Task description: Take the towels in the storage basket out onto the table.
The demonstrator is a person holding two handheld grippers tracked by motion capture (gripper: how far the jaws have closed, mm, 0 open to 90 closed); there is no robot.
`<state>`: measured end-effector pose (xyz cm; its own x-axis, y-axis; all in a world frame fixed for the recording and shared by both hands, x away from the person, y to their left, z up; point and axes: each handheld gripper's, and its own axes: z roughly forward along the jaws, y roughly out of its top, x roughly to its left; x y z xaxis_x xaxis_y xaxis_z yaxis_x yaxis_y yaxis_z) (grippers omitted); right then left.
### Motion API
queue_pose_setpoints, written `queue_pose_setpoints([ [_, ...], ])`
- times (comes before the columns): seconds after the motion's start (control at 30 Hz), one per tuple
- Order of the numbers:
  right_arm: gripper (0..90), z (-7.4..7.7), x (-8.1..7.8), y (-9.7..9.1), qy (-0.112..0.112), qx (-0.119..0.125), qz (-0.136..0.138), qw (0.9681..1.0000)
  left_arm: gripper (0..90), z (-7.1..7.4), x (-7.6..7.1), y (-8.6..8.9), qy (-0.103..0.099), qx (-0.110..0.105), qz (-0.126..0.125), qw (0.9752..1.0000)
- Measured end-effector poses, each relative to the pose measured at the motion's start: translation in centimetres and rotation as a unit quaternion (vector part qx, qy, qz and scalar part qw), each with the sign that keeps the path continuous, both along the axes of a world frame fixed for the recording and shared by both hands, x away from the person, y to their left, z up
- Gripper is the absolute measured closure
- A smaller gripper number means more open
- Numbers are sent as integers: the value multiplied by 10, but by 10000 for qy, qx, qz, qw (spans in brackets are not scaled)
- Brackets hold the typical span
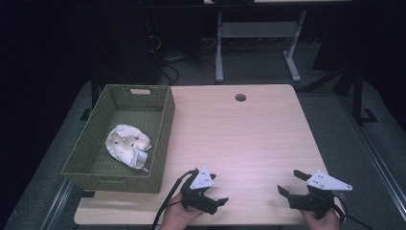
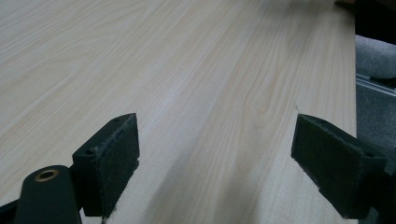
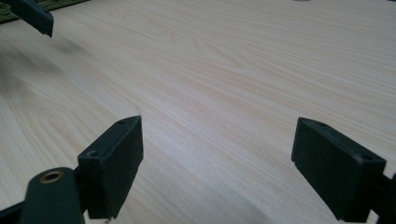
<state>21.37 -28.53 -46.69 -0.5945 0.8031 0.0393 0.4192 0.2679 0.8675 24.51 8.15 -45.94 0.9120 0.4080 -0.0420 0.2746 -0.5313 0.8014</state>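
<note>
Pale wood grain runs across the table (image 1: 249,139), and I have both grippers low at its near edge. My left gripper (image 1: 209,184) sits in my left hand (image 1: 179,218) just right of the basket's near corner, jaws spread wide with nothing between them; in the left gripper view the two black pads (image 2: 109,161) stand far apart over bare tabletop, with the table's edge and grey floor off to the right. My right gripper (image 1: 292,183) is held in my right hand (image 1: 323,221) near the table's right front corner, also released, its jaws wide apart and empty. In the right gripper view its pads (image 3: 114,163) frame bare wood, and I see a tip of the other gripper's jaw at the top left, with a strip of green weave behind it.

The green woven basket (image 1: 163,129) stands on the table's left side, overhanging the left edge. Inside it, toward the near right, lies a crumpled cream cloth (image 1: 127,143) with small dark spots; I cannot tell what kind of item it is. A round hole (image 1: 240,97) sits near the table's far edge. The two grippers are well apart from each other.
</note>
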Motion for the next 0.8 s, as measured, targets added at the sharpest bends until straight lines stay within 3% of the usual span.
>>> queue_pose_setpoints([
  [0.17, 165, 0, 1, 0, -22, 16, -36, 10000, 143, 3, 1, -1, -134, 57, 104, 9998],
  [0.33, 165, 0, 1, 0, -45, 17, -67, 10000, 143, 6, 0, -1, -86, 41, 132, 9999],
  [0.43, 165, 2, 0, 0, -61, 46, -76, 9999, 144, 9, 5, -4, 17, 183, 65, 9998],
  [0.53, 165, 2, -1, -1, -68, 48, -70, 9999, 144, 11, 10, -6, 132, 185, 31, 9997],
  [0.63, 165, 3, -2, -2, -102, 74, -88, 9999, 145, 20, 28, -9, 527, 67, -9, 9986],
  [0.7, 165, 3, -1, -2, -108, 84, -82, 9999, 143, 26, 39, -10, 783, -135, 16, 9968],
  [0.73, 165, 3, -1, -2, -110, 91, -78, 9999, 138, 26, 39, -10, 783, -135, 16, 9968],
  [0.8, 165, 3, 0, -2, -112, 84, -68, 9999, 137, 34, 49, -7, 1065, -405, 38, 9935],
])
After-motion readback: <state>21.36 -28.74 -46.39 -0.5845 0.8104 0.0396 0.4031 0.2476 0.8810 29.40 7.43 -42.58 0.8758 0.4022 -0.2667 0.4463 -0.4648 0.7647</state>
